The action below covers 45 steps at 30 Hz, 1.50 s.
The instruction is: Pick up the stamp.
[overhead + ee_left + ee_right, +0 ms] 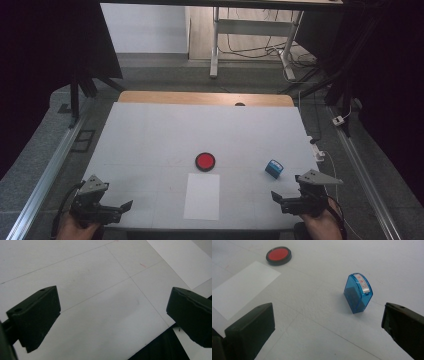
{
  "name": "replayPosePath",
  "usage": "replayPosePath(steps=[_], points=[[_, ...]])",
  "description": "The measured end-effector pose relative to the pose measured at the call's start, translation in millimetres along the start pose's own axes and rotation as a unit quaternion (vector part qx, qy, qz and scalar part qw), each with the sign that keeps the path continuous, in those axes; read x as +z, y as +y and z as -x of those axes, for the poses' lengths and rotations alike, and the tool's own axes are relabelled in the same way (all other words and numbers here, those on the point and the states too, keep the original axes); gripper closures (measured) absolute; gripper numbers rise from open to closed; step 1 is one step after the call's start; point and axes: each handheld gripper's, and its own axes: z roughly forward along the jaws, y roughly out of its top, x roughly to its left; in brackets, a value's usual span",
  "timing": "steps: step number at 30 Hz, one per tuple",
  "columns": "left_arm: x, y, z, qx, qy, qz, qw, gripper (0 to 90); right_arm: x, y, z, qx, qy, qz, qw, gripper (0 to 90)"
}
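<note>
The blue self-inking stamp stands upright on the bench, free of contact on all sides, just ahead of my right hand-held gripper. In the right gripper view it sits between and beyond my two jaws, nearer the right one, its labelled top facing up. My judgement: it was set upright so the jaws can close on its flat sides.

Next outward, the sheet of white paper lies flat near the front edge, midway between my two grippers and apart from the stamp. The red ink pad, round in a black rim, sits just beyond the paper's far edge.

My right hand-held gripper is spread wide and grips nothing. My left hand-held gripper rests at the near left corner, jaws likewise wide apart and empty, looking over bare bench towards a corner of the paper; I judge it is standing by.
</note>
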Motion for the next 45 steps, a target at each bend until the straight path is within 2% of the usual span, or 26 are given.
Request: replayPosePath(steps=[4,13,16,19,23,34,41,45], points=[[0.5,0.3,0.7,0.003,0.001,-0.002,1.0000,0.0,3.0,1.5,0.9,-0.007,0.002,-0.006,1.0000,0.0],[1.1,0.6,1.9,0.007,0.005,-0.005,0.9999,0.0,10.0,3.8,5.9,-0.006,-0.002,-0.006,1.0000,0.0],[0.9,0.6,1.2,0.006,0.005,-0.004,1.0000,0.0,12.9,7.1,6.5,0.001,0.003,-0.013,0.9999,0.0],[1.0,0.6,1.1,0.006,0.004,-0.004,1.0000,0.0,15.6,7.3,9.0,0.003,-0.006,-0.027,0.9996,0.0],[1.0,0.7,1.0,0.005,0.003,-0.004,1.0000,0.0,19.0,7.0,12.8,0.013,-0.008,-0.032,0.9994,0.0],[1.2,0.8,0.5,0.003,-0.001,-0.004,1.0000,0.0,32.1,12.0,18.1,0.005,-0.021,-0.050,0.9985,0.0],[1.3,0.9,0.6,0.005,-0.001,-0.004,1.0000,0.0,38.5,16.7,22.4,0.004,-0.017,-0.052,0.9985,0.0],[1.2,0.8,0.5,0.005,-0.001,-0.004,1.0000,0.0,44.0,19.5,24.7,-0.005,-0.016,-0.062,0.9980,0.0]])
